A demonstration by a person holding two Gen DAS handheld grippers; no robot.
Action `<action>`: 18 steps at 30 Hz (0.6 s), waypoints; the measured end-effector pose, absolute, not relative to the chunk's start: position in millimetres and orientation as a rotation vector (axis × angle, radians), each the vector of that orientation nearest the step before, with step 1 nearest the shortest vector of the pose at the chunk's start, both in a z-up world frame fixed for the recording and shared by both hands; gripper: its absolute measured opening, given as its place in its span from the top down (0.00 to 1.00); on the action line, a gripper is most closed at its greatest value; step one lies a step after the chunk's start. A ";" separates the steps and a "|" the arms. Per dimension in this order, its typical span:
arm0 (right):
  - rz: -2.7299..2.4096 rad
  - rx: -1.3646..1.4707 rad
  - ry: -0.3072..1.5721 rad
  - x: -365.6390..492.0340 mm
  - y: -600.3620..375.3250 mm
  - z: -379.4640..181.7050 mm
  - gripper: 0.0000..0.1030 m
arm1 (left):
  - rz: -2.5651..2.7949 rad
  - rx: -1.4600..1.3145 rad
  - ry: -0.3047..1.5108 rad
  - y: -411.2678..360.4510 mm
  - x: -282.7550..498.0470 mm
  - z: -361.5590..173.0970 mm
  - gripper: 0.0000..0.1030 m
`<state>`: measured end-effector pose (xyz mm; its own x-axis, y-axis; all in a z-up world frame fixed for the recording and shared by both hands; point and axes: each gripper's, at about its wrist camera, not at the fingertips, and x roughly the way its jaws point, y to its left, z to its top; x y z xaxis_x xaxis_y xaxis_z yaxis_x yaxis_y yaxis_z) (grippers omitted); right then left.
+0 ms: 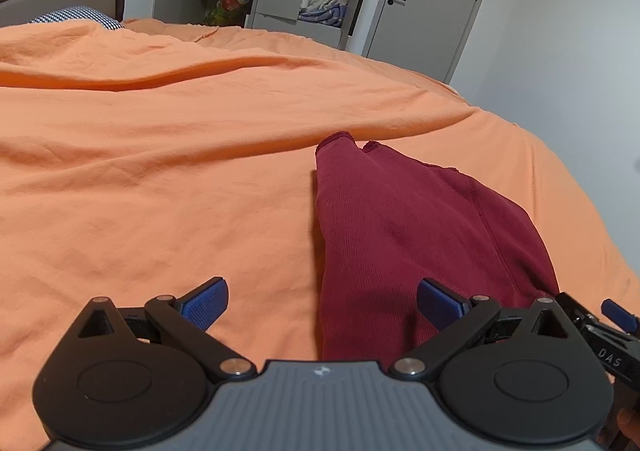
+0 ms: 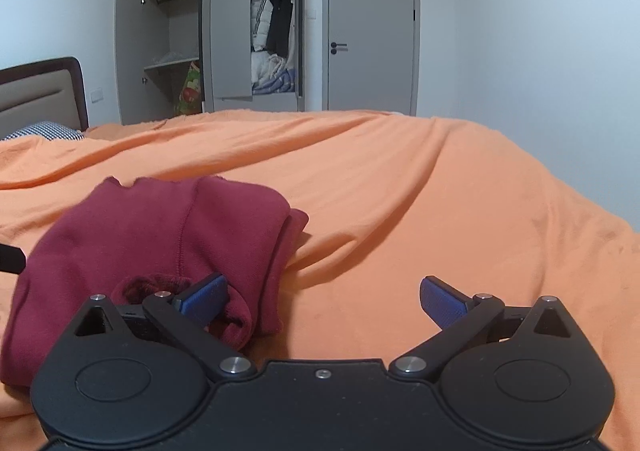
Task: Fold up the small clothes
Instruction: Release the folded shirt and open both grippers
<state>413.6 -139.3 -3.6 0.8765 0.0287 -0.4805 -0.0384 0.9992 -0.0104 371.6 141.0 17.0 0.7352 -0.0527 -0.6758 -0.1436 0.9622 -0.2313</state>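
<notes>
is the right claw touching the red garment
Cannot tell. In the right wrist view the right claw is open; its left pad overlaps the red garment, but no view shows whether it presses on the cloth or hovers above it.

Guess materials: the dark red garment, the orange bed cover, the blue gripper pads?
Dark red garment: soft ribbed knit, probably cotton, matte; fine ribs and stitched seams. Orange bed cover: thin matte cloth, probably jersey; soft creases. Blue pads: probably rubber or plastic, with a fine grid texture.
</notes>
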 end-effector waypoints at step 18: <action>0.134 0.025 0.232 301.7 -151.4 43.7 0.01 | 0.037 -0.188 0.528 117.1 282.2 55.4 0.00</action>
